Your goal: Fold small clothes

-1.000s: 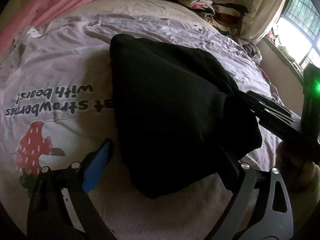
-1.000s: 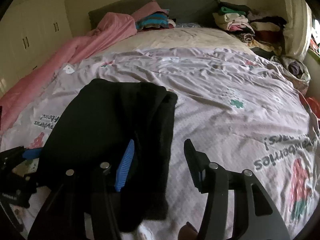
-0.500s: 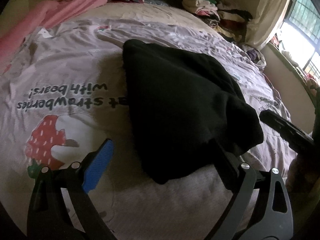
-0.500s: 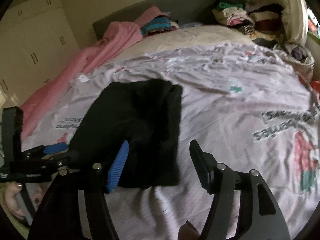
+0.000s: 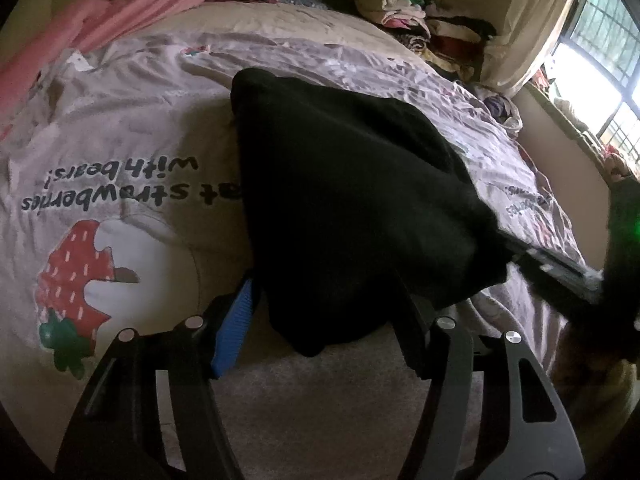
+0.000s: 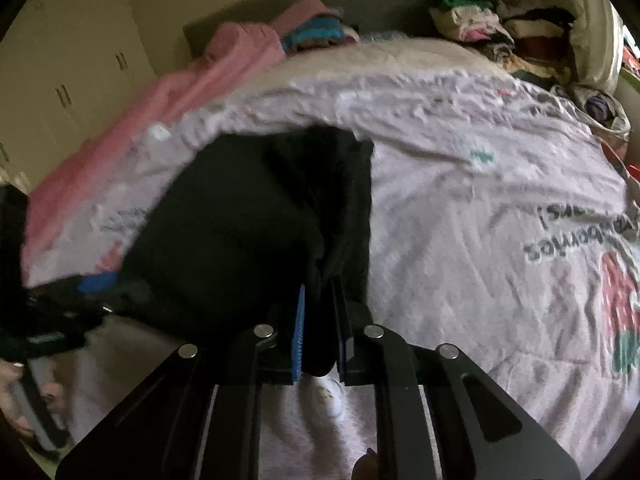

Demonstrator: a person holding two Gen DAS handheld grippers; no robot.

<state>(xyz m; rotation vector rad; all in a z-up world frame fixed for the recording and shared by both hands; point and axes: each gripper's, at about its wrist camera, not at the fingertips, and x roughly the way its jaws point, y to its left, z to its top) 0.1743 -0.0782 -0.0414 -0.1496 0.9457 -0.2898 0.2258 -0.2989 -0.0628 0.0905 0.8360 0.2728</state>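
A black garment (image 5: 352,200) lies folded on the pale strawberry-print bedcover (image 5: 120,160). My left gripper (image 5: 324,316) straddles the garment's near edge. Its jaws are closing, with the cloth between the blue pad and the black finger, and no firm pinch shows. My right gripper (image 6: 320,316) is shut on a bunched fold at the black garment's (image 6: 240,220) near right corner. In the left wrist view the right gripper (image 5: 560,272) reaches in from the right. In the right wrist view the left gripper (image 6: 80,296) shows at the far left.
A pink blanket (image 6: 160,100) runs along the bed's left side. Stacks of folded clothes (image 6: 480,20) sit by the headboard at the back right, and striped ones (image 6: 316,34) at the back middle. A window (image 5: 600,60) is on the right. A hand (image 6: 24,392) holds the left tool.
The right gripper moved in from beside the garment and shut on its corner. The left jaws narrowed from wide open toward the near edge.
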